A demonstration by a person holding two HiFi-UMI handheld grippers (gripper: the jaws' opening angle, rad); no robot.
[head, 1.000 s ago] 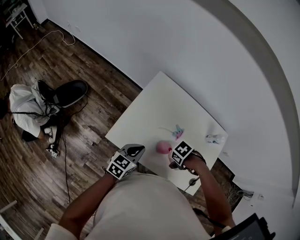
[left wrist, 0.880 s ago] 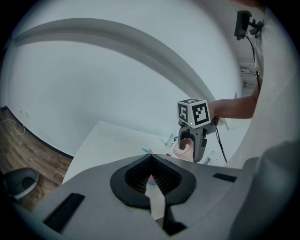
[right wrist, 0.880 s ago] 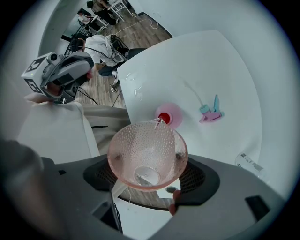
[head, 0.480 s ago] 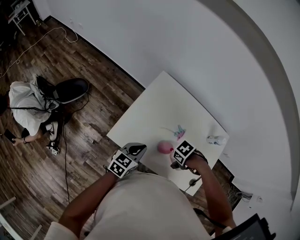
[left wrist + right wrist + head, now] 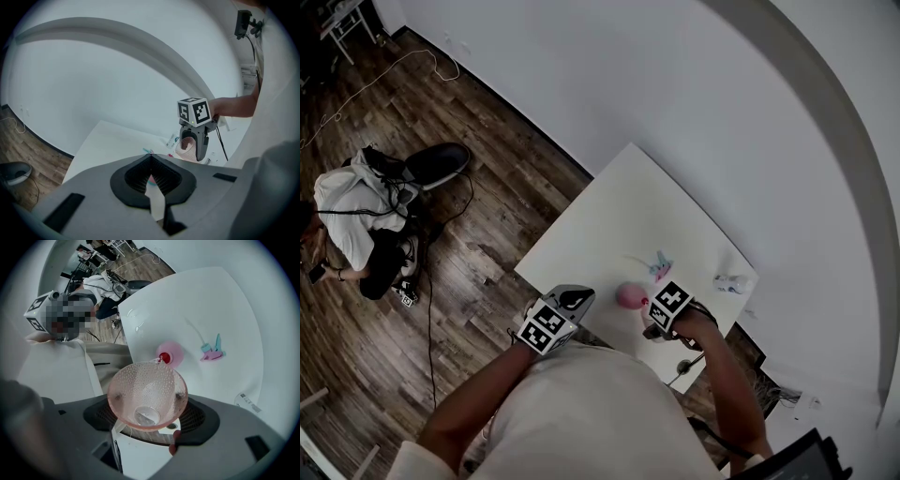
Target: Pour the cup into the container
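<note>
**Cup tipping over container; right side doing the work**

Starting at the far left of the head view: noting a person (image 5: 347, 220) crouching on the floor, well apart from the table (image 5: 225, 301) and playing no part.

Moving right: finding the left gripper (image 5: 151, 161) hovering off the table's near edge, jaws pressing together on nothing.

Next, recording the container (image 5: 177, 352), a small pink dish with something red lying in it, sitting on the table near its front edge.

Directly over it: observing the cup (image 5: 147, 390), pink and dimpled, being clamped by its sides in the right gripper (image 5: 149, 417). Tilting well over, mouth facing forward and down, lip hanging just above the dish and a little short of its middle. Long axis running from the jaws straight toward the container, so needing only small corrections along that line.

Judging the cup to be looking empty, its bottom showing clear; pour probably nearing its end.

Further right: logging a teal clip (image 5: 213, 351) near the dish but apart, then a packet (image 5: 247, 402) by the table edge. Finding nothing obstructing the path between lip and dish.
</note>
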